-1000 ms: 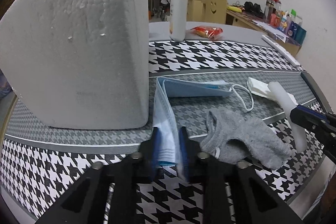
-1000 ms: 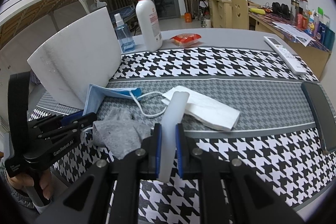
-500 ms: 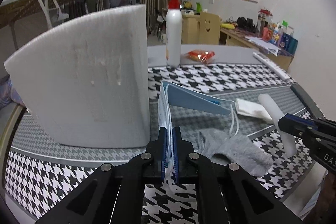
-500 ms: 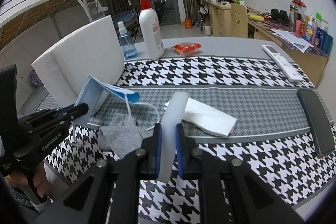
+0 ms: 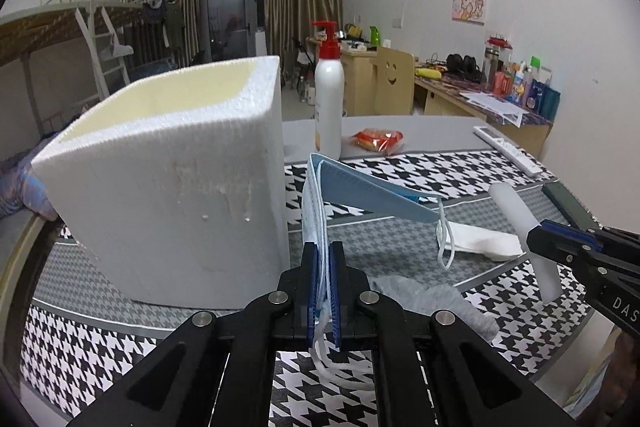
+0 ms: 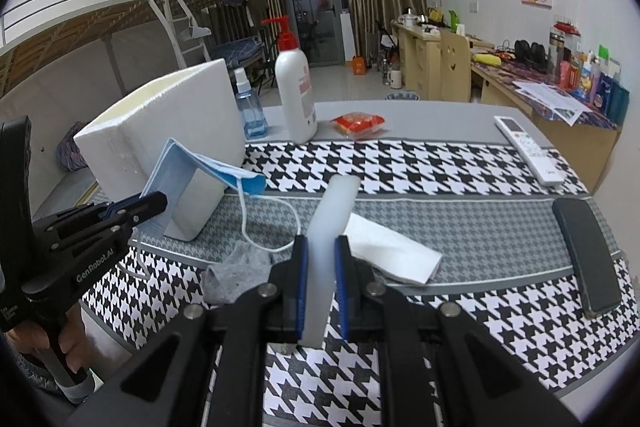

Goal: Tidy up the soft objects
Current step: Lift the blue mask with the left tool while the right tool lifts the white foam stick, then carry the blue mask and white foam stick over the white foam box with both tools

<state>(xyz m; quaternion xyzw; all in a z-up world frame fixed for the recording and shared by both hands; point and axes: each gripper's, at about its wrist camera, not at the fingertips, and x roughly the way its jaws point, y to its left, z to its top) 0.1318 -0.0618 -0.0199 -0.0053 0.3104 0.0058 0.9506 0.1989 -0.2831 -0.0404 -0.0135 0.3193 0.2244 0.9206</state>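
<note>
Left hand-held gripper [image 5: 323, 259]: clamped on the edge of a blue face mask [image 5: 360, 189], held clear of the counter [image 5: 420, 163].
Right hand-held gripper [image 6: 321, 259]: closed on a white foam strip [image 6: 332, 223] standing upright between its pads.
Foam box [image 5: 172, 179]: open-topped, just left of the left hand-held gripper.
Grey sock [image 6: 236, 267]: on the counter, between the two hand-held grippers.
Folded tissue [image 6: 396, 257]: just beyond the right hand-held gripper.
Phone [image 6: 586, 255]: far right.
</note>
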